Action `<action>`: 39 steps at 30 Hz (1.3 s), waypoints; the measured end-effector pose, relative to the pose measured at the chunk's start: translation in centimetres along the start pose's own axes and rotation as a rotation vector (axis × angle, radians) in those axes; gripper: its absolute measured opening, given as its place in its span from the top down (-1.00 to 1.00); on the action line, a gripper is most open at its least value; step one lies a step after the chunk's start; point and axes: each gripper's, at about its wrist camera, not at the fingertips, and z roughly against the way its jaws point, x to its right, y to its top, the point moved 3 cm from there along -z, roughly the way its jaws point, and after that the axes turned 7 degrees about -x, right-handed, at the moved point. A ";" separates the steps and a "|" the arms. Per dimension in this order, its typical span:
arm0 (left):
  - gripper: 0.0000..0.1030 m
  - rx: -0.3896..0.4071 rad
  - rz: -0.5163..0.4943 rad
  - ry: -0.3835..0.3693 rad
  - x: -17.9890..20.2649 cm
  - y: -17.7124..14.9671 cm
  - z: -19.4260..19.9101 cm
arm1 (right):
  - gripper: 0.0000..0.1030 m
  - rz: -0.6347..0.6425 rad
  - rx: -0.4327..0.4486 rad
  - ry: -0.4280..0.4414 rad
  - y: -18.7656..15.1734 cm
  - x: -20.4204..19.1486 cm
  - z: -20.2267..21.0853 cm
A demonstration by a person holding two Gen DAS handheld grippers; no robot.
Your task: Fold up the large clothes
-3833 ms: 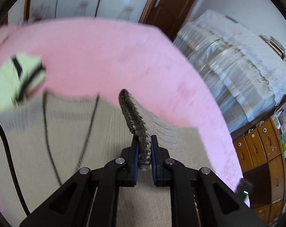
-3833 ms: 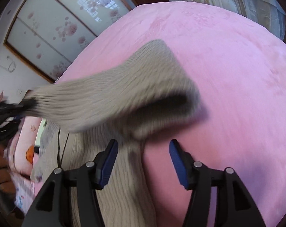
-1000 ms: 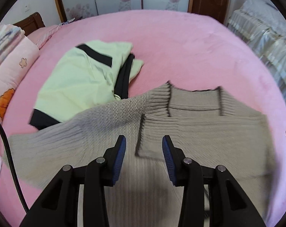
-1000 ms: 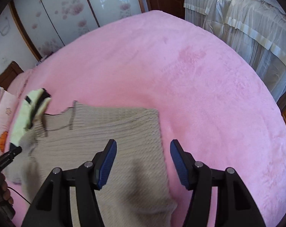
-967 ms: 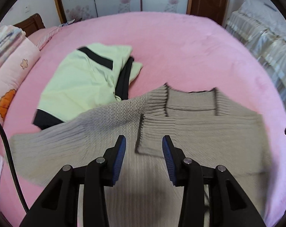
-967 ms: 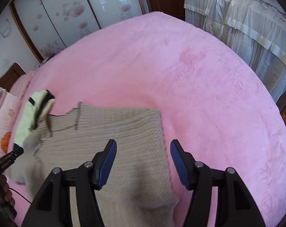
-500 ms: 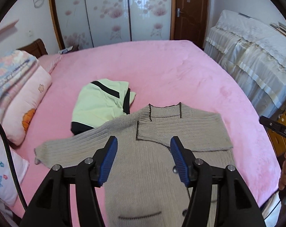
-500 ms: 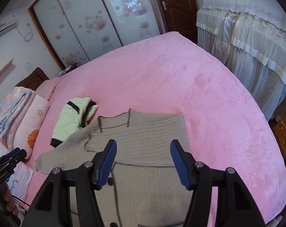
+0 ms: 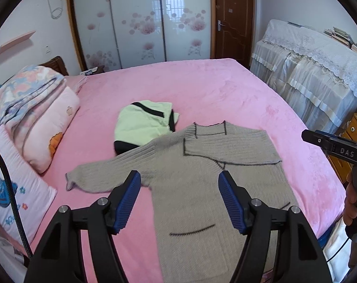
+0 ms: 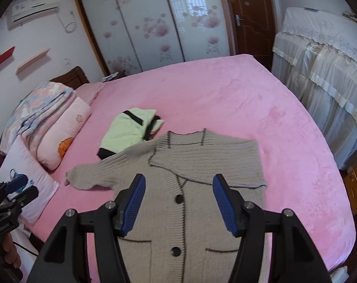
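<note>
cardigan (image 9: 202,165) flat on bed (image 9: 225,89); left claw (image 9: 179,198) opening, empty; right claw (image 10: 178,200) wide, empty.

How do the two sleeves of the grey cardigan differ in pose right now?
On the grey cardigan, the right sleeve is folded across the chest, its cuff near the collar; the left sleeve lies stretched out sideways towards the pillows. The folded sleeve rests wholly on the cardigan's body; the outstretched one lies on the pink bedspread and overlaps the green garment. Both lie flat, and neither gripper holds either.
</note>
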 end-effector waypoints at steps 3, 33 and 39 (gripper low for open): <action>-0.30 0.008 0.036 0.006 -2.2 -2.0 1.1 | -0.16 0.041 0.026 0.026 -1.0 -2.7 0.9; -0.31 -0.011 0.305 0.129 -17.0 -13.2 -8.0 | -0.21 0.138 -0.001 -0.058 -8.7 -14.3 -9.7; -0.31 -0.063 0.319 0.108 -19.7 -13.3 -12.5 | -0.21 0.165 -0.039 -0.079 -9.0 -15.7 -13.7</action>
